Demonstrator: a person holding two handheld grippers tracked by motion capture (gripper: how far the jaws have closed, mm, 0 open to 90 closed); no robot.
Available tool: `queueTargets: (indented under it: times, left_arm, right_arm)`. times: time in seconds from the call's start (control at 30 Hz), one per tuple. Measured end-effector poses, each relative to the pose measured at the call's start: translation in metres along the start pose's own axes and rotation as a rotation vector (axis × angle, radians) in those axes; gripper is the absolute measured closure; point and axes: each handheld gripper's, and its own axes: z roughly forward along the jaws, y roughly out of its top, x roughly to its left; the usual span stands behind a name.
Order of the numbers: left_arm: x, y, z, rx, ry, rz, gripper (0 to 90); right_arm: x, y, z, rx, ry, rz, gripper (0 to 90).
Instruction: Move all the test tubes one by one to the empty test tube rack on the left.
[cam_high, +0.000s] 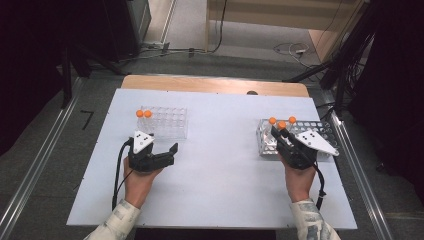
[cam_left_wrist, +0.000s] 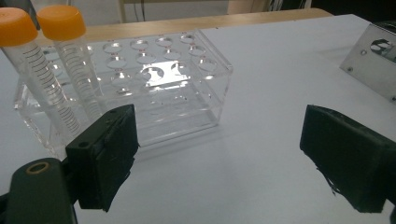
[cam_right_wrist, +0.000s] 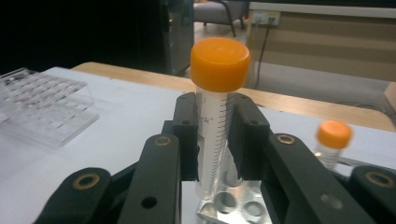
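- The right gripper is clenched on an orange-capped tube, its 2 black jaws pressing the tube's sides just under the cap.
- In the right gripper view this held tube stands upright, its lower end right at the holes of the metal rack; whether it is seated in a hole or just above one cannot be told.
- In the high view the metal rack sits at the right side of the white table, and 3 orange caps show at its near-left corner, the held one among them.
- A second capped tube stands in the same rack, just beyond the right jaw in the right gripper view.
- The left gripper is released: its jaws stand wide apart with bare table between them, just in front of the clear rack.
- The clear rack sits on the left side of the table and holds 2 orange-capped tubes at its left end, both leaning slightly; its other holes are unfilled.
- The 2 racks lie well apart, with each hand near its own rack.
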Motion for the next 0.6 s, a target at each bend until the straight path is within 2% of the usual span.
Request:
queueTargets:
  times: [0.3, 0.6]
  left_arm:
    - [-0.003, 0.000, 0.000, 0.000, -0.012, 0.006, 12.0]
    - [-0.005, -0.001, 0.001, 0.007, -0.022, 0.011, 12.3]
  right_arm:
    - [0.031, -0.006, 0.012, 0.045, 0.099, -0.045, 71.8]
    - [0.052, -0.015, 0.024, 0.095, 0.166, -0.052, 71.8]
